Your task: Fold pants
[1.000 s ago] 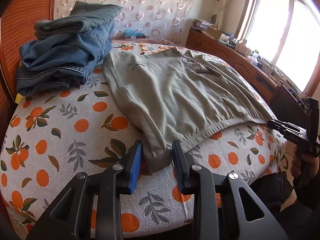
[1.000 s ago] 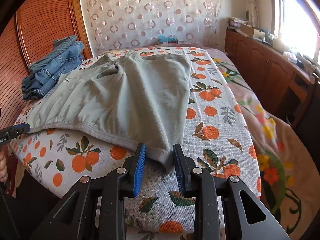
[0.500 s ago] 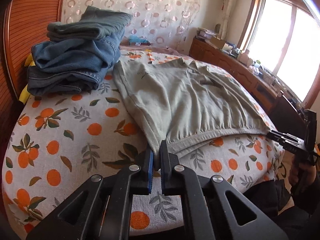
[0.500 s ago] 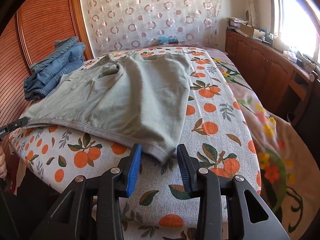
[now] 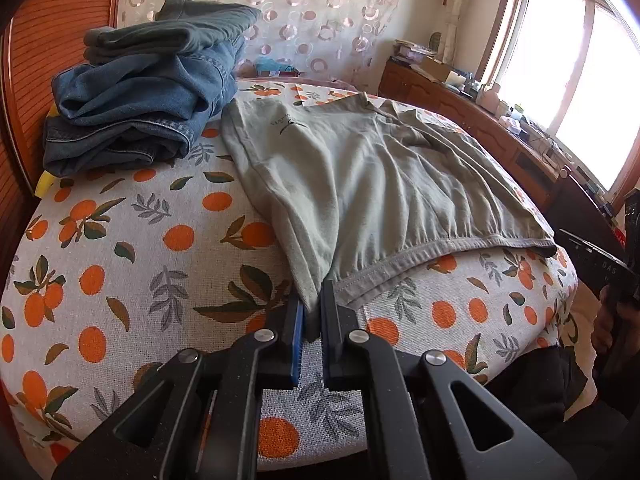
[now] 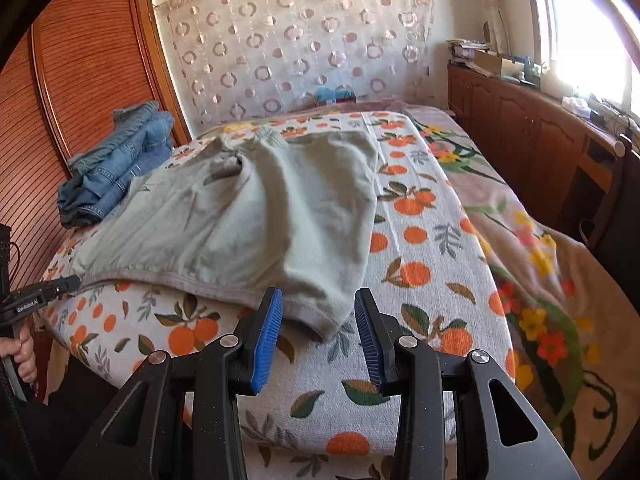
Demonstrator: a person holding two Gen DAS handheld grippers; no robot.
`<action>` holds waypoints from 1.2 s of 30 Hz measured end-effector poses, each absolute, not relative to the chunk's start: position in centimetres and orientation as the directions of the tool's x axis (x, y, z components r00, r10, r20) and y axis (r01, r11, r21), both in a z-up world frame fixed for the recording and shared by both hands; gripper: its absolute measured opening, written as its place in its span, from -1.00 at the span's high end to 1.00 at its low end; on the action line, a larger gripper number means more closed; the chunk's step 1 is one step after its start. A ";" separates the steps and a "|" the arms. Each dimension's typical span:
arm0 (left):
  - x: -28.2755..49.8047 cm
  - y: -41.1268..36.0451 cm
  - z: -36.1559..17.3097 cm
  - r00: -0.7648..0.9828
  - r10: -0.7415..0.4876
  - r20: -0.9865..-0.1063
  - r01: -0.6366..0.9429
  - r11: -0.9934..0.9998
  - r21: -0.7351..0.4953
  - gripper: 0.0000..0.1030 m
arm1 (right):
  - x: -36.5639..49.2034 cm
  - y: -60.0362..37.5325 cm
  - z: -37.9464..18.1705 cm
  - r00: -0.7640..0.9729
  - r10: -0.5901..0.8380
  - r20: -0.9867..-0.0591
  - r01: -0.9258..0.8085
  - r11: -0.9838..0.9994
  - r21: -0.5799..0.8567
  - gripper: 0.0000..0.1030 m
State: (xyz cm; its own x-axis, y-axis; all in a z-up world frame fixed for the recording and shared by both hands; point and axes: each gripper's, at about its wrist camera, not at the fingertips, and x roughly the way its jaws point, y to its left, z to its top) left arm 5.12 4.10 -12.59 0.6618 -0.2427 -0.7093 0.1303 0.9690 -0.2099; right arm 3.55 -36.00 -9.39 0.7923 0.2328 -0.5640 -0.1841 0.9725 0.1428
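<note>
Nearest the left wrist camera, the black left gripper with blue ribbed pads (image 5: 314, 312) is pinched shut on one waistband corner of the pale grey-green cotton pants (image 5: 360, 184), the cloth drawn up into a narrow peak between the pads. In the right wrist view, the matching right gripper (image 6: 318, 320) stands partly open; the other waistband corner of the pants (image 6: 256, 216) lies between its pads, which do not press on it.

The pants lie spread flat over a white bedcover printed with oranges and leaves (image 5: 120, 248), waistband at the near edge and legs running toward twelve o'clock. At about ten o'clock from the pants in the left view sits a stack of folded blue denim jeans (image 5: 136, 108), its edge just beside the pants; a small yellow object (image 5: 45, 184) pokes out under the stack.

A pink floral blanket (image 6: 532, 264) covers the bed at three o'clock in the right view. Beyond it runs a low brown wooden cabinet (image 6: 532, 136) with clutter on top, below a bright window (image 5: 576, 68). A sheer curtain with ring patterns (image 6: 296, 40) hangs at twelve o'clock, and a reddish slatted wooden panel (image 6: 80, 64) stands at ten.
</note>
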 end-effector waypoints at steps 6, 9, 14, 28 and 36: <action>5.1 4.1 -12.6 0.662 -0.244 -0.709 0.132 0.969 -0.210 0.87 | 4.2 -35.7 -10.0 0.796 0.173 -0.581 -0.128 0.985 0.117 0.24; 5.0 4.1 -12.6 0.663 -0.248 -0.706 0.134 0.968 -0.215 0.87 | 4.7 -35.4 -10.7 0.787 0.121 -0.604 -0.104 0.993 0.064 0.24; 4.9 4.1 -12.6 0.666 -0.250 -0.703 0.135 0.967 -0.216 0.87 | 4.6 -35.0 -11.0 0.778 0.148 -0.611 -0.128 0.989 0.076 0.24; 4.6 4.1 -11.9 0.658 -0.280 -0.699 0.163 0.959 -0.231 0.89 | 4.5 -35.4 -11.0 0.764 0.223 -0.605 -0.180 0.975 0.132 0.85; 2.4 3.0 -10.2 0.643 -0.326 -0.693 0.213 0.945 -0.248 0.89 | 2.3 -38.0 -9.3 0.782 0.241 -0.575 -0.185 0.970 0.156 0.86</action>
State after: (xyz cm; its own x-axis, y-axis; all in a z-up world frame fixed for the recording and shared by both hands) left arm 2.38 3.02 -10.15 0.6426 -0.3264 -0.6932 0.2128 0.9452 -0.2478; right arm 2.33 -37.98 -9.27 0.7818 0.2415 -0.5749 -0.1853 0.9703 0.1555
